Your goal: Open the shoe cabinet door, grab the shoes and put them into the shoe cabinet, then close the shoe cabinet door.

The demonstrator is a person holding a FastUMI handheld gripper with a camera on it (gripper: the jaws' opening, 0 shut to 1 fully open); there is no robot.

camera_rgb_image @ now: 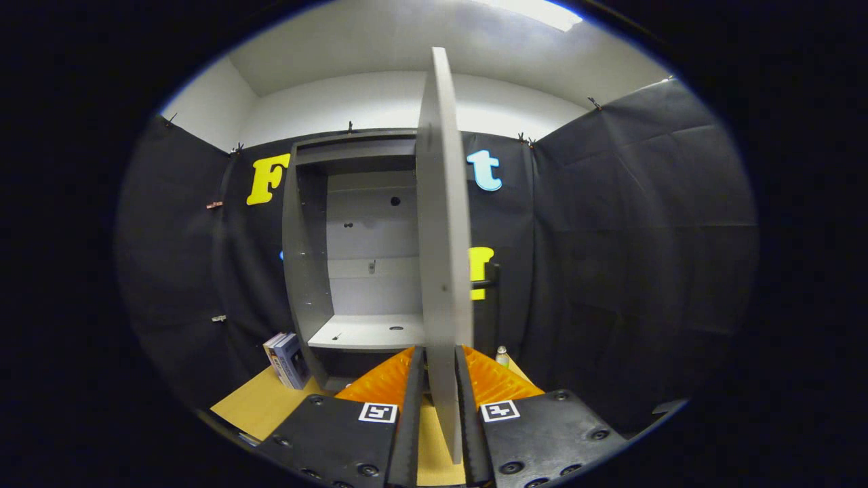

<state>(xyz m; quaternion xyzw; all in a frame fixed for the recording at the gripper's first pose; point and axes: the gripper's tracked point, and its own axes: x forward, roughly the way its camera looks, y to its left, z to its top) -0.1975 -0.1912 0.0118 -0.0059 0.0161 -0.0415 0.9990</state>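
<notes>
The grey shoe cabinet (308, 271) stands ahead against the booth wall, its inside bare down to a pale shelf (369, 333). Its door (444, 224) is swung wide and I see it edge-on, running from the top of the cabinet down between my fingers. My gripper (441, 379) is shut on the lower edge of that door, one orange finger (383, 379) pressing each face. A black handle (489, 281) sticks out on the door's right face.
A few books (288, 359) lean on the wooden tabletop (261, 403) to the left of the cabinet's base. A small bottle (502, 356) stands just right of the door, beyond my right finger. Black cloth walls close in on both sides.
</notes>
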